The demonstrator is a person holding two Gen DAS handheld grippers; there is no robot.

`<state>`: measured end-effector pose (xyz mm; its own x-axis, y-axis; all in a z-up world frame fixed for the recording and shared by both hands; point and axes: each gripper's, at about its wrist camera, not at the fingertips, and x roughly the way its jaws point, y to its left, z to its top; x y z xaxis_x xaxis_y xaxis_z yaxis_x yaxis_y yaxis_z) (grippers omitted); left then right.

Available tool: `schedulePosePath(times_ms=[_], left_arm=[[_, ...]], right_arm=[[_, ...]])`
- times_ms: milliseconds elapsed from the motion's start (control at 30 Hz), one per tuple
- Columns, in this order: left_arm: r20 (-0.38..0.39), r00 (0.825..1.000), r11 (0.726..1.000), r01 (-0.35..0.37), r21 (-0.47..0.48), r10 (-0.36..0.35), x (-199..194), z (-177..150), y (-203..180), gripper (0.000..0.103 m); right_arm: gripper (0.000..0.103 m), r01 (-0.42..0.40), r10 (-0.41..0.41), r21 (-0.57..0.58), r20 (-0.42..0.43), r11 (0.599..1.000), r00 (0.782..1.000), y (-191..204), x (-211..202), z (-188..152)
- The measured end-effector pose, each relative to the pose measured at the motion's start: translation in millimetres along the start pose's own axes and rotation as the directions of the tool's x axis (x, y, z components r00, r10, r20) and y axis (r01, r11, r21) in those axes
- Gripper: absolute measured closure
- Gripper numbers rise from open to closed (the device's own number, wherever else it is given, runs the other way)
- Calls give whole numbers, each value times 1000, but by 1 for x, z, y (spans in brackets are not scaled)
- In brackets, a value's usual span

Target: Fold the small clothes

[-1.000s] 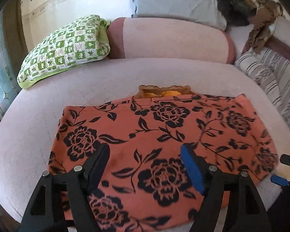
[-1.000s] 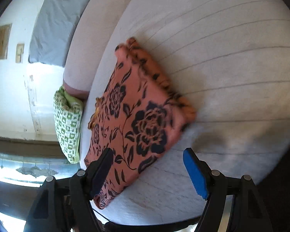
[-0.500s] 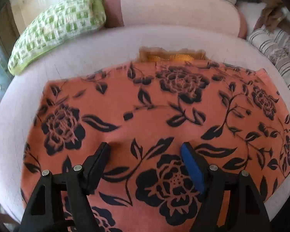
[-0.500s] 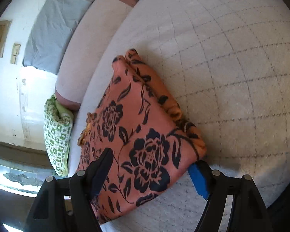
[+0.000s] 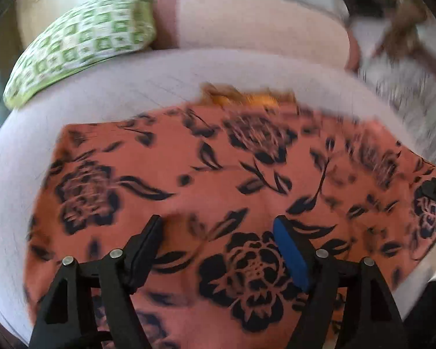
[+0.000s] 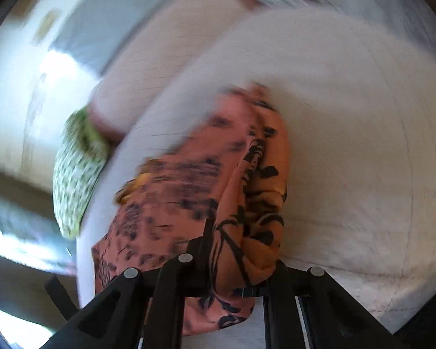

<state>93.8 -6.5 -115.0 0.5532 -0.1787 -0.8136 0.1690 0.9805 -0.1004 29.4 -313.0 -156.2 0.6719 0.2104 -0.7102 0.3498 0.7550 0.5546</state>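
An orange garment with black flowers (image 5: 218,174) lies spread on a pale quilted bed (image 5: 130,93). My left gripper (image 5: 218,224) hovers open just over its near middle, with the black finger on the left, the blue pad on the right and nothing pinched between them. In the right wrist view, my right gripper (image 6: 241,250) is shut on the garment's right edge. That edge of the garment (image 6: 255,192) is bunched and raised off the bed. Both views are blurred by motion.
A green checked pillow (image 5: 81,43) and a pink bolster (image 5: 247,23) lie along the back of the bed. Striped fabric (image 5: 407,93) sits at the far right. A small orange-brown cloth (image 5: 247,96) peeks out behind the garment. Bare bed (image 6: 348,145) lies right of the garment.
My right gripper moved onto the garment's right edge, shut on it, then lifted and rolled, bunching the cloth. My left gripper came closer over the garment and stayed open.
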Motion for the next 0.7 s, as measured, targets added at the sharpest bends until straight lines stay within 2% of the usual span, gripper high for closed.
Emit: schedulePosePath(times_ms=[67,167,267,333,433,467,500,533,600,700], left_arm=[[75,997,998,10,-64,-5,-36,-3,27,25],[204,978,980,4,-198,37,-103,-19,88,25],[259,958,951,-35,-307,119,-145,-44,142,25],[261,946,925,-85,-370,191,-165,-65,178,25],[204,944,888,-151,-434,260,-172,-92,216,25],[183,947,877,-158,-453,265,-170,-99,224,25],[156,953,869,-159,-468,258,-165,-106,231,25],[142,959,863,-150,-483,246,-168,-113,237,25],[154,955,863,-151,-483,253,-173,-121,241,25],[160,962,874,-123,-471,221,-168,-120,236,25]], right_arm=[[91,-1,10,-168,52,986,999,57,-20,-1],[91,-20,61,-389,94,921,994,140,-42,-22],[91,-75,120,-532,52,844,991,212,-38,-55],[91,-115,121,-607,-32,786,992,252,-13,-89],[91,-186,45,-659,-225,729,973,278,62,-143],[91,-197,-18,-657,-304,727,952,276,94,-161],[90,-205,-61,-630,-374,749,926,268,119,-173],[91,-206,-46,-627,-361,752,931,266,121,-177],[91,-228,-8,-602,-363,765,932,271,108,-168],[91,-256,37,-608,-348,751,937,285,84,-154]])
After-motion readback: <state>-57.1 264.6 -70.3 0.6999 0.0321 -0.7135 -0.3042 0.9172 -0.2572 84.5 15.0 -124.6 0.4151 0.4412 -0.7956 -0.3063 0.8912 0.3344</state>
